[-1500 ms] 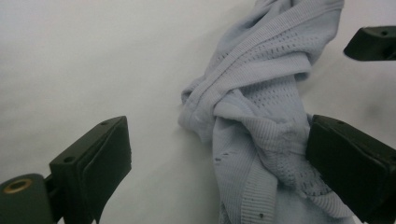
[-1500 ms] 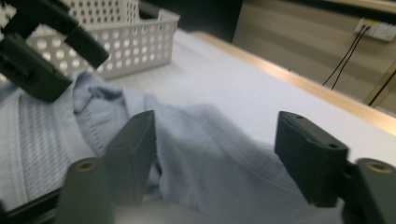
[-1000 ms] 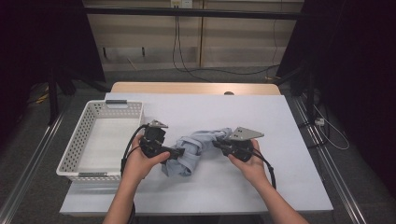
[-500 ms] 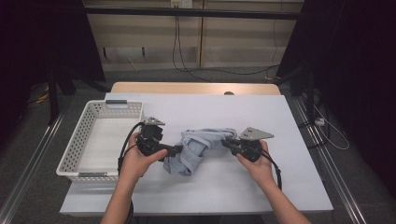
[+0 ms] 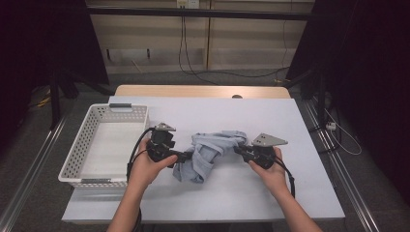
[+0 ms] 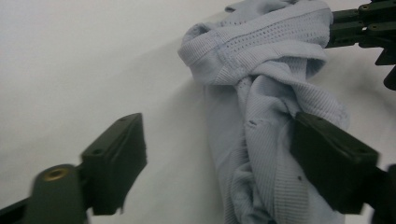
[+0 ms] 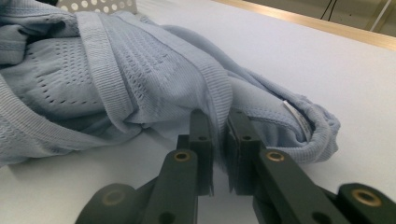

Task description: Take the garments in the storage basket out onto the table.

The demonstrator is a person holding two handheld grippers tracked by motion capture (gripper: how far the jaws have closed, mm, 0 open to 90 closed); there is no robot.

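Much bare white table [image 5: 290, 125] surrounds the crumpled blue garment [image 5: 208, 152] at its middle, basket [image 5: 77, 159] to the left. Right gripper [image 7: 218, 135] pinches the garment's ribbed edge; left gripper [image 6: 219, 154], jaws apart and just closing, straddles its other end.

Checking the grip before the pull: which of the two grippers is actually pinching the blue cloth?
The right gripper: its jaws pinch the blue cloth; the left gripper's stand apart.

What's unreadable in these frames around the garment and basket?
- Garment type: bunched and twisted, high view, shape hidden by its own folds.
- Its label: edge-on, too small to read, right gripper view.
- Left gripper: whether the far pad presses the cloth, unclear.
- Basket near wall: hidden by its own rim.
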